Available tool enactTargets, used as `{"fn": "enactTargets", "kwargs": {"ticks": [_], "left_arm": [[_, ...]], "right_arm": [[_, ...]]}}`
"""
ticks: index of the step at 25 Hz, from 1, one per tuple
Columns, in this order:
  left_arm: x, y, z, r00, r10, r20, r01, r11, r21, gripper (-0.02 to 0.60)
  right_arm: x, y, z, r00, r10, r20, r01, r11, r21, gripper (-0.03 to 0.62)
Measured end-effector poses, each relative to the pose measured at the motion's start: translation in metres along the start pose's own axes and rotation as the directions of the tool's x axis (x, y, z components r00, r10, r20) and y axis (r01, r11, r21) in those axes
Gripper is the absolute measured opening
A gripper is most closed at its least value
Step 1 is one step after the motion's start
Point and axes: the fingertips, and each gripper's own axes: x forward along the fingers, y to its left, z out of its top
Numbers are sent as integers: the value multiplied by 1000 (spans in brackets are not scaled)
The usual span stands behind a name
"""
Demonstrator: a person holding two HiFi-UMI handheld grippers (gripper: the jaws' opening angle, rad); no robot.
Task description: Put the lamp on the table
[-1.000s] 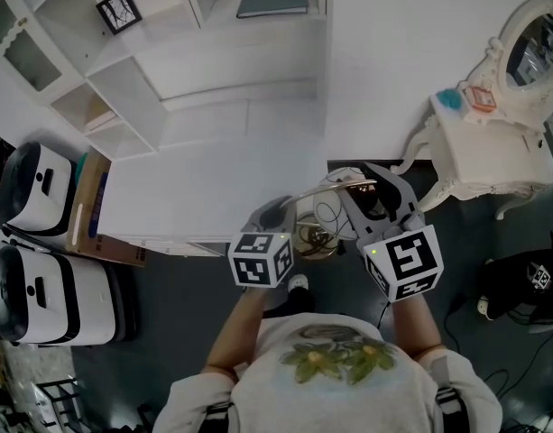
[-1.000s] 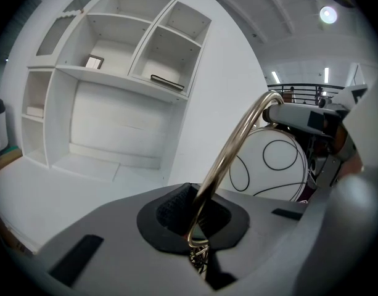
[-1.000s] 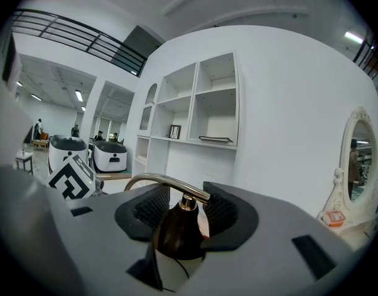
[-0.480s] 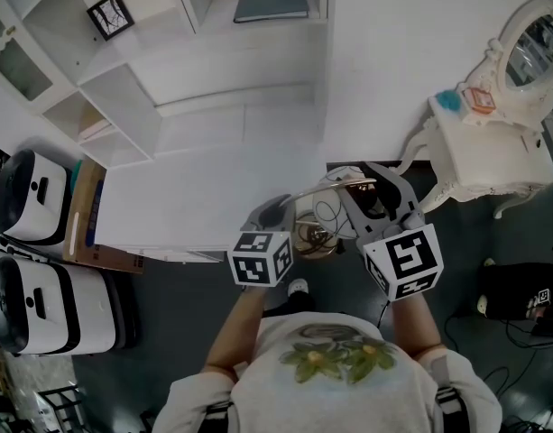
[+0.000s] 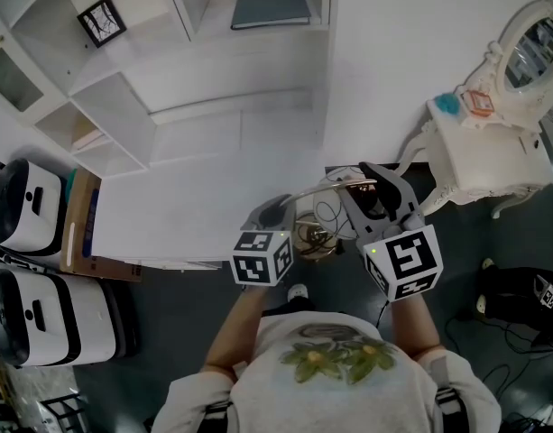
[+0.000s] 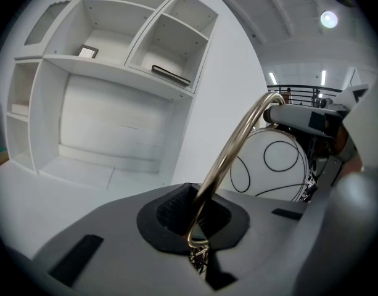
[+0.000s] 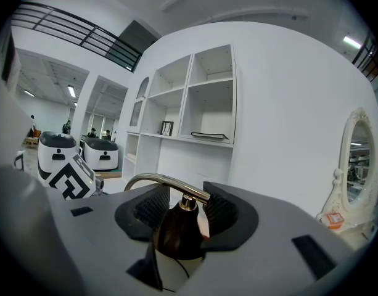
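Note:
I carry the lamp (image 5: 328, 213) between both grippers over a dark floor. It has a curved brass arm (image 6: 233, 156), a dark socket (image 7: 178, 226) and a white globe shade (image 6: 272, 163) with thin black lines. My left gripper (image 5: 290, 209) is shut on the brass arm low down, near its base (image 6: 198, 217). My right gripper (image 5: 362, 186) is shut on the dark socket (image 7: 181, 211) at the top of the shade. A white ornate dressing table (image 5: 479, 156) with an oval mirror (image 5: 534, 43) stands to the right, apart from the lamp.
A white shelf unit (image 5: 168, 61) with a broad counter (image 5: 195, 201) stands ahead; it holds a small picture frame (image 5: 101, 22) and a flat dark book (image 5: 271, 5). Two white machines (image 5: 32, 260) and a cardboard box (image 5: 82, 228) are at the left. Cables and a black object (image 5: 520, 291) lie on the floor at right.
The shelf unit and white machines have slid a little to the left in the head view. Both grippers keep the same hold on the lamp.

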Motion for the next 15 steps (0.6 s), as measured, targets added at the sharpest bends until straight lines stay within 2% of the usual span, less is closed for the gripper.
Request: {"fn": "enactTargets", "kwargs": {"ticks": [15], "left_arm": [[33, 20, 1, 999, -28, -35, 28, 1000, -2, 26]], "right_arm": [[33, -14, -15, 999, -21, -32, 22, 1000, 13, 186]]}}
